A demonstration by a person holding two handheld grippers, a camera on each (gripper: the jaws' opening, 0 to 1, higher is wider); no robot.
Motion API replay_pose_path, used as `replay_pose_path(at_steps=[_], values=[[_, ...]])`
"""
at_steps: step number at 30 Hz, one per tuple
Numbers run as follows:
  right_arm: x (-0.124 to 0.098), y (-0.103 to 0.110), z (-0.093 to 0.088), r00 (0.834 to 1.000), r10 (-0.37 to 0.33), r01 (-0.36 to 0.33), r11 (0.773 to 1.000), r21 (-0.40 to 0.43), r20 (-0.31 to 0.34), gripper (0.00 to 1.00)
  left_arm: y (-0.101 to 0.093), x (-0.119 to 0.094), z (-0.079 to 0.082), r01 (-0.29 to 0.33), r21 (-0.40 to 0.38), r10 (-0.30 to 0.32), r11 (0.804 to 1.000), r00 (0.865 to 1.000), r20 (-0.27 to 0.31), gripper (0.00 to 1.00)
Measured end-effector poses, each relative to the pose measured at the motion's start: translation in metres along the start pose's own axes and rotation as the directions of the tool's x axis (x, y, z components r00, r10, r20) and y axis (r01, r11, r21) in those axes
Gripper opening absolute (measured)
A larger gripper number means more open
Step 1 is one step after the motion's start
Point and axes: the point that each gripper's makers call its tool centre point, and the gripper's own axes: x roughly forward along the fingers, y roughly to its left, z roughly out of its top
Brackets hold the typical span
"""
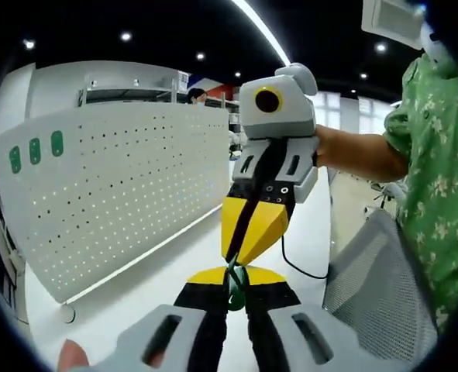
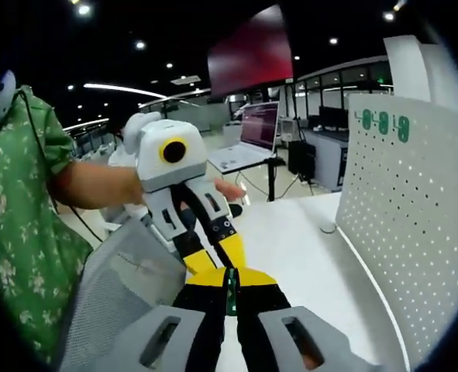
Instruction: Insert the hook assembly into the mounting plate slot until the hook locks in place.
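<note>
Green hook assembly pinched between closed left gripper tips; right gripper tips clamp same hook from above. Perforated mounting plate stands apart, to side.

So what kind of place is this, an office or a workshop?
Most likely an open-plan office or lab. There is a white pegboard panel standing on a white table, a laptop open on a desk farther back, a mesh chair and rows of ceiling lights.
</note>
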Motion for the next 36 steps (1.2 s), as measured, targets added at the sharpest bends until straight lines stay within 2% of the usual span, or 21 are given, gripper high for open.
replay_pose_path(at_steps=[14,17,22,25,31,36], values=[[0.001,0.004,0.003,1.0,0.003,-0.003,1.0,0.006,0.002,0.02,0.002,-0.004,0.001,-0.023,-0.024,0.024,0.999,0.999,0.03,0.03],[0.0,0.003,0.006,1.0,-0.005,0.004,1.0,0.029,0.022,0.02,0.003,-0.006,0.001,-0.034,-0.038,0.035,0.999,0.998,0.046,0.03],[-0.008,-0.008,0.008,0.996,-0.062,0.057,0.996,0.074,0.06,0.05,0.008,-0.008,0.002,-0.07,-0.068,0.075,0.995,0.994,0.074,0.03],[-0.012,-0.018,0.007,0.991,-0.109,0.101,0.989,0.111,0.076,0.05,0.014,-0.009,0.005,-0.099,-0.093,0.109,0.991,0.988,0.111,0.03],[-0.02,-0.037,0.006,0.974,-0.198,0.172,0.964,0.202,0.112,0.07,0.024,-0.01,0.011,-0.15,-0.12,0.167,0.981,0.975,0.148,0.03],[-0.024,-0.049,0.007,0.958,-0.253,0.208,0.937,0.28,0.135,0.1,0.04,-0.011,0.026,-0.226,-0.169,0.261,0.959,0.94,0.22,0.03]])
